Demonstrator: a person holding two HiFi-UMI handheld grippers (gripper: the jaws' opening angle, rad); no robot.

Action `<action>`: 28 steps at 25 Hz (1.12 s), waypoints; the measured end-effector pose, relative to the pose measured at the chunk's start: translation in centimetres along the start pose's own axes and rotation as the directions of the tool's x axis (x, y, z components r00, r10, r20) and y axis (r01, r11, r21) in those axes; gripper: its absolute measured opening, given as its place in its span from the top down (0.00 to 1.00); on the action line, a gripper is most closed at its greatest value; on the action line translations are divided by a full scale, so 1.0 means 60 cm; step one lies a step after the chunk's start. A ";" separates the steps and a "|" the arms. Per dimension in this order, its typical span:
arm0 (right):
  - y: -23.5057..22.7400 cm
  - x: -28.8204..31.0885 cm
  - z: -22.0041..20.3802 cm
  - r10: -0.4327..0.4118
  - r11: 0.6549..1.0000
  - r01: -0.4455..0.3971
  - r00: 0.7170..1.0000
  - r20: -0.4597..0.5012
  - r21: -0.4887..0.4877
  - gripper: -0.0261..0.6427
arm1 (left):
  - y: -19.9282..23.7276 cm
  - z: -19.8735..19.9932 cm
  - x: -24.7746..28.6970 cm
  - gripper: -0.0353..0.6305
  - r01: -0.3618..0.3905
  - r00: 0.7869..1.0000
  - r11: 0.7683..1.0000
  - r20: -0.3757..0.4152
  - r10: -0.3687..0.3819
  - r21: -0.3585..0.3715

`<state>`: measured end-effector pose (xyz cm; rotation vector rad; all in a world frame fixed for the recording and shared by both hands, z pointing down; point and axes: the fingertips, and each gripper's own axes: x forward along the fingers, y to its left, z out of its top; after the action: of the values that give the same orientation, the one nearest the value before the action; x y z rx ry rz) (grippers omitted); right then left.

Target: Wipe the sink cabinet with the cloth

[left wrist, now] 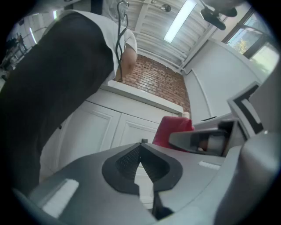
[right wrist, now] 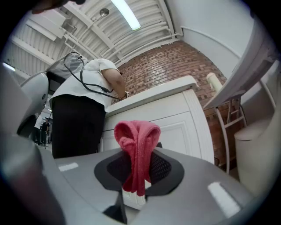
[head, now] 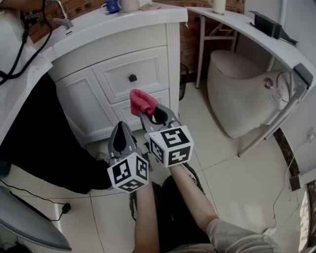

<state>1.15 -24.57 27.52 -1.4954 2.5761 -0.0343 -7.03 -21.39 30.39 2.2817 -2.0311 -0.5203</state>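
The white sink cabinet (head: 98, 94) stands straight ahead of both grippers, its drawer fronts facing them. The right gripper (head: 154, 116), the nearer of the 2, is clamped on the red cloth (head: 142, 102), whose folded wad sticks out past the jaw tips toward the drawers, seemingly just short of contact. The left gripper (head: 121, 132) sits beside it, farther back, jaws together on nothing.

The white panelled sink cabinet (head: 123, 74) stands at the upper left on the pale tiled floor (head: 237, 173), with a blue mug (head: 112, 6) on its surface. A person in dark trousers (head: 34, 133) stands at its left and a beige toilet (head: 242, 99) to its right. Before the drawers, the red towelling cloth (head: 142, 103) sits between the right gripper (head: 150, 112) jaws. The left gripper (head: 121, 129) is just beside it, leftward and nearer.
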 end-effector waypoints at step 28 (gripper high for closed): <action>-0.281 0.133 0.059 -0.257 0.957 0.239 0.962 -0.096 -0.165 0.85 | -0.004 -0.025 0.118 0.92 0.194 0.973 0.972 -0.150 -0.174 0.131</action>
<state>12.32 -39.68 24.71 -1.9217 2.5090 0.0474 -5.77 -28.54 30.16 2.5275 -1.8613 -0.2204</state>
